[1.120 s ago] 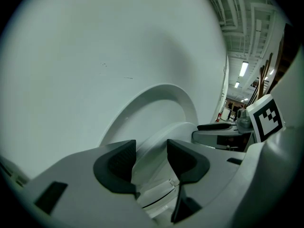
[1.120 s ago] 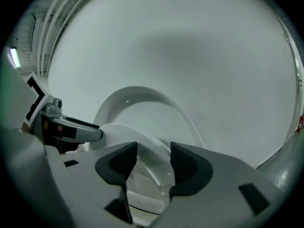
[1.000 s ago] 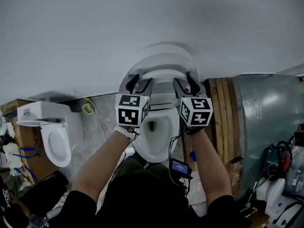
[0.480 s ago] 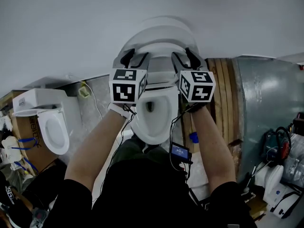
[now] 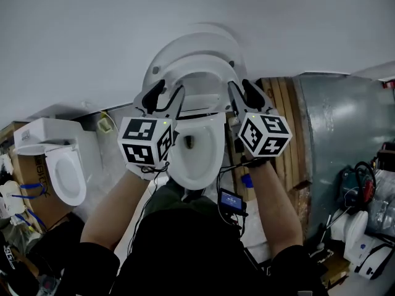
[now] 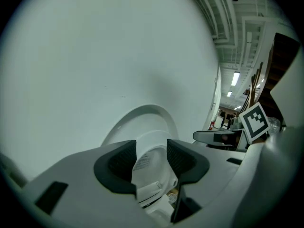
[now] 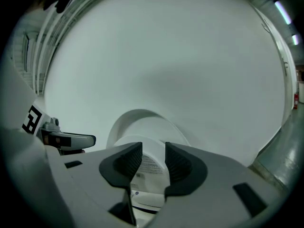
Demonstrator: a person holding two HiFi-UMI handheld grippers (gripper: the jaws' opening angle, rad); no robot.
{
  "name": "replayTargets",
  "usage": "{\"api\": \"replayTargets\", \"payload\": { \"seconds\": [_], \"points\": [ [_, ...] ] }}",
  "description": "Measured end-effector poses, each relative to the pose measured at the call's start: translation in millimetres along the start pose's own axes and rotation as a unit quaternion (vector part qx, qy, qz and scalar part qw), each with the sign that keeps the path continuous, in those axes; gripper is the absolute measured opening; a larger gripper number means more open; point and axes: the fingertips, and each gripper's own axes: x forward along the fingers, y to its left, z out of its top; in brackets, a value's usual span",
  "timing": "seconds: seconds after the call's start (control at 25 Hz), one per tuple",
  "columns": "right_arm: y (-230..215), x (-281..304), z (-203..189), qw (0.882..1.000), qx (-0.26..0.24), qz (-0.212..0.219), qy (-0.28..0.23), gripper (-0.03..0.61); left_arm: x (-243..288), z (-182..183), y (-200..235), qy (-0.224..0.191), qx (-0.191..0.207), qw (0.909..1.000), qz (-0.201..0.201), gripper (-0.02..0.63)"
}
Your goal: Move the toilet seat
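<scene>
- The left tongs (image 6: 151, 158) are open. There is a gap between their two black pads, and nothing is pinched in it.
- The right tongs (image 7: 153, 160) are open too, but with a smaller gap. Their jaws have just been closing. Nothing is squeezed between them. The white seat only shows through the gap, a bit further off.
- Each pair of tongs has a cube with black and white squares on it. The left cube (image 5: 145, 142) and the right cube (image 5: 265, 134) sit just in front of the person's hands.
- The two tongs are side by side and point at the toilet, one at each side of it.
- The toilet seat (image 5: 203, 62) is up. It stands on end, just past the tips of the tongs. I cannot tell if the tips touch it.
- The lid (image 5: 191, 42) is up as well, right behind the seat, and it leans on the pale wall (image 5: 185, 5).
- The bowl (image 5: 197, 159) is open, below the seat and between the person's two arms.
- A small screen (image 5: 232, 200) hangs on a wire by the right arm.
- Wooden boards (image 5: 284, 122) lean up just to the right of the toilet.
- A second toilet (image 5: 62, 165) stands well off to the left, with a cardboard box (image 5: 34, 187) beside it.
</scene>
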Motion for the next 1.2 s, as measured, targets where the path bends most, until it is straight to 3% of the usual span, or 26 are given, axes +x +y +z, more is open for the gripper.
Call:
{"api": "replayTargets", "payload": {
  "seconds": [0.24, 0.56, 0.84, 1.0, 1.2],
  "points": [
    [25, -76, 3, 0.998, 0.034, 0.040, -0.028, 0.112, -58, 1, -61, -0.020, -0.015, 0.9983, -0.053, 0.209],
    [71, -182, 17, 0.993, 0.004, 0.081, -0.084, 0.086, -123, -8, -146, -0.024, -0.077, 0.9907, -0.109, 0.195],
    [91, -258, 21, 0.988, 0.007, 0.099, -0.119, 0.057, -168, 0, -221, -0.044, 0.008, 0.9850, -0.167, 0.193],
    [97, -292, 21, 0.985, 0.003, 0.107, -0.134, 0.057, -186, -4, -251, -0.047, -0.014, 0.9809, -0.188, 0.190],
    [105, -327, 7, 0.983, 0.003, 0.119, -0.137, 0.057, -201, -16, -280, -0.043, 0.001, 0.9803, -0.193, 0.187]
  ]
}}
